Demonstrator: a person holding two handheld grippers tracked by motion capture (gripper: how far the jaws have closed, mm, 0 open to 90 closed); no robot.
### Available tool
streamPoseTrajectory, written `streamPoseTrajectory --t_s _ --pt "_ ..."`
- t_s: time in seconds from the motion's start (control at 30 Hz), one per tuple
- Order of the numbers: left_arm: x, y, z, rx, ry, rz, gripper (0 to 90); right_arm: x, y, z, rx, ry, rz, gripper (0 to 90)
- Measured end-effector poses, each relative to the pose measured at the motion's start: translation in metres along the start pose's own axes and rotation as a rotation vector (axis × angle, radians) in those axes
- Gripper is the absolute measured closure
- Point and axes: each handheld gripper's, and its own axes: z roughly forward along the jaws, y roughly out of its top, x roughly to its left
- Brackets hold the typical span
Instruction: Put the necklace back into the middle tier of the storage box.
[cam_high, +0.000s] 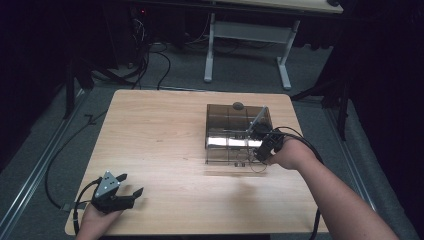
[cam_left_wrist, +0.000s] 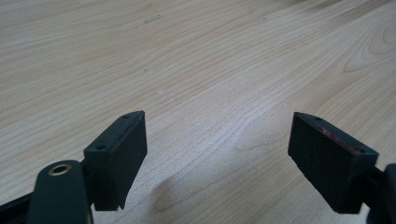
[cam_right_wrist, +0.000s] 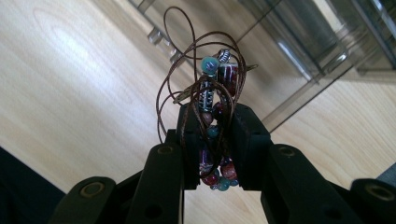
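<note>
Beaded bracelet (cam_right_wrist: 215, 107) clamped in my right gripper (cam_right_wrist: 215, 140), beside the compartment box.
High view: my right gripper (cam_high: 265, 145) sits at the near right corner of the smoked clear box (cam_high: 220, 117) on the desk (cam_high: 160, 140); my left gripper (cam_high: 131, 185) idles, jaws apart, at the near left. Left gripper view: bare wood between spread jaws. Right gripper view: beads and brown cord pinched; I judge the placing still undone.

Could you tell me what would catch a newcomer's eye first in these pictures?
Probably the beaded cord bracelet, a tangle of brown loops and red and teal beads pinched in the right gripper beside the clear compartment box. Near the table's front left corner, the left gripper rests open.
</note>
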Motion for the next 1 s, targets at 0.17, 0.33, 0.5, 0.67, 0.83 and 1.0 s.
streamPoseTrajectory --t_s 0.17,0.33,0.5,0.67,0.83,1.0 --pt "0.000 0.000 0.000 -0.002 0.000 0.002 20.2 -0.003 0.014 0.006 0.014 -0.009 0.003 75.2" --pt "0.000 0.000 0.000 -0.002 0.000 0.003 20.2 -0.005 0.025 0.011 0.035 -0.009 0.006 75.1" --pt "-0.001 0.000 0.000 -0.001 -0.003 0.003 20.2 -0.010 0.036 0.019 0.073 -0.021 0.002 75.1" --pt "-0.001 0.000 0.000 -0.001 -0.003 0.003 20.2 -0.012 0.045 0.026 0.073 -0.021 -0.017 75.1" --pt "0.000 0.000 0.000 -0.001 -0.003 0.002 20.2 -0.009 0.054 0.030 0.062 -0.027 -0.012 75.1" --pt "0.000 -0.001 -0.001 -0.002 -0.003 0.001 20.1 -0.007 0.060 0.034 0.035 -0.034 -0.009 75.1"
